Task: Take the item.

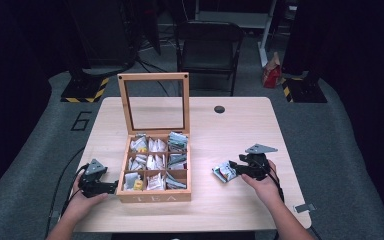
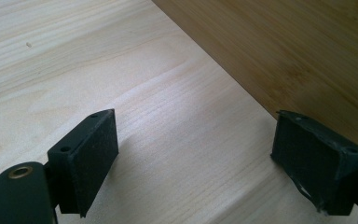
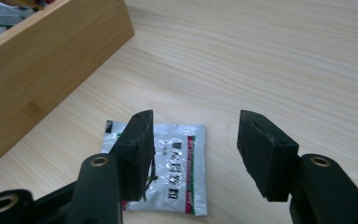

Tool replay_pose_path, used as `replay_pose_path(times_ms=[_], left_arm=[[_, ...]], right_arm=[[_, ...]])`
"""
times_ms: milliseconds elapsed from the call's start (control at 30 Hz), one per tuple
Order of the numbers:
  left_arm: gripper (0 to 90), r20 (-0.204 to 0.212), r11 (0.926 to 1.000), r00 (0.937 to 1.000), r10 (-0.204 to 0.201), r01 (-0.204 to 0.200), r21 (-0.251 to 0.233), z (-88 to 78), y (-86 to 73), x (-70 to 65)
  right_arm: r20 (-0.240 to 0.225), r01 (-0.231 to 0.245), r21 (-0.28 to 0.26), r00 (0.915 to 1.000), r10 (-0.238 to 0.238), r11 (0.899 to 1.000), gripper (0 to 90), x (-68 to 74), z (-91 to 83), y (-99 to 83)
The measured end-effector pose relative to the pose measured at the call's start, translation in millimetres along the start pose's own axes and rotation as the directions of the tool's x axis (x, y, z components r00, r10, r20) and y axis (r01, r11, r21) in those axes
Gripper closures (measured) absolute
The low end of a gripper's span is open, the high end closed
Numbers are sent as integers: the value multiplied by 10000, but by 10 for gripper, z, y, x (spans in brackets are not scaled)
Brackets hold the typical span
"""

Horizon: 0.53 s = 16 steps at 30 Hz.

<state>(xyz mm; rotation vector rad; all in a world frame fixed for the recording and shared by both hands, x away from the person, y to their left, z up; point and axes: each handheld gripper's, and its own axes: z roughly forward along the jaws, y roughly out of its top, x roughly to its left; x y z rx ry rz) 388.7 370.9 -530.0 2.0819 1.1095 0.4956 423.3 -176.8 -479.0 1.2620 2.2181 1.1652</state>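
Note:
A wooden tea box [image 1: 153, 196] marked TEA stands open on the table, lid [image 1: 153, 102] upright, its compartments holding several tea packets [image 1: 155, 161]. My left gripper [image 1: 111, 187] rests on the table against the box's left front corner, open, with the box wall [image 2: 279, 51] just ahead of its jaws and nothing between them [image 2: 193, 156]. My right gripper [image 1: 235, 169] hovers open to the right of the box. Below its jaws [image 3: 195, 151] a silver packet [image 3: 177, 163] lies flat on the table; in the high view that packet [image 1: 224, 172] lies beside the fingertips.
A black folding chair [image 1: 208, 47] stands behind the table. A round cable hole [image 1: 219, 109] sits near the table's far edge. A small metal clip [image 1: 304, 208] lies at the table's front right corner. A red and white carton [image 1: 271, 70] stands on the floor.

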Motion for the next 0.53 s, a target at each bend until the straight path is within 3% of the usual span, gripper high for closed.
replay_pose_path(times_ms=[200, 533], left_arm=[[139, -2, 10000, 10000, -4, 4, -4, 0, 0, 0], [139, 1, 10000, 10000, -2, 2, -1, 0, 0, 0]], right_arm=[[290, -332, -45, 9990, 333, 9994, 457, -85, 6, -58], [467, -442, 53, 9979, 439, 9990, 435, -151, 23, -150]])
